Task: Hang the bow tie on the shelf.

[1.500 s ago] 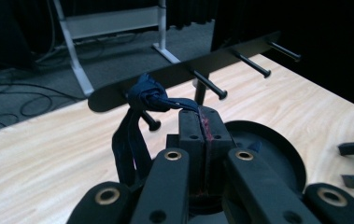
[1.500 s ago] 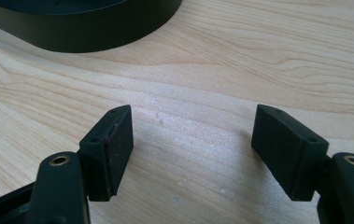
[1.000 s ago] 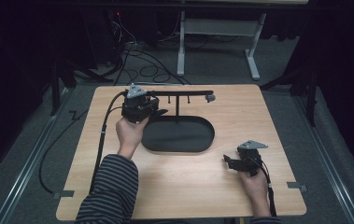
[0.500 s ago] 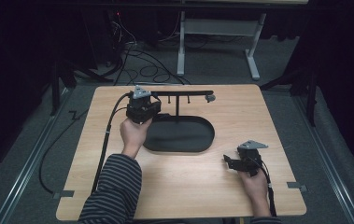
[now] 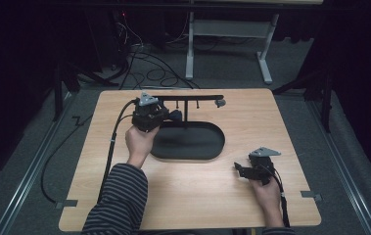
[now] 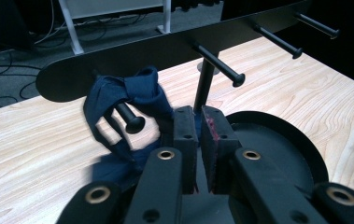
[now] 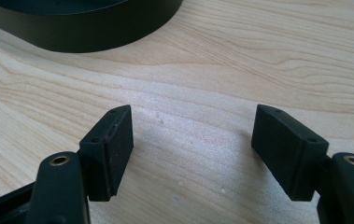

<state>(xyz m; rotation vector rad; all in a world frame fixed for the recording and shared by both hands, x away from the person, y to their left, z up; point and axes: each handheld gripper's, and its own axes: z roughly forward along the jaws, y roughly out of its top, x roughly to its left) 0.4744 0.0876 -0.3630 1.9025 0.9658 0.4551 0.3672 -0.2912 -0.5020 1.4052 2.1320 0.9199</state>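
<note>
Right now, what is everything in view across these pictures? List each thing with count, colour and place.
dark blue fabric loop: one, hanging on the leftmost peg of the rack.
black metal peg rack: one, standing at the tray's far edge.
black oval tray: one, table centre.
light wooden table: one, under everything.
left hand-held gripper: black, by the loop, jaws just parting, a narrow gap.
right hand-held gripper: black, open over bare wood.

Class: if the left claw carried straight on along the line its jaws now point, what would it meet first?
Probably the thin upright post of the black peg rack, just beyond the left claw; depth is unclear. The blue cloth hangs on a peg beside that line.
</note>
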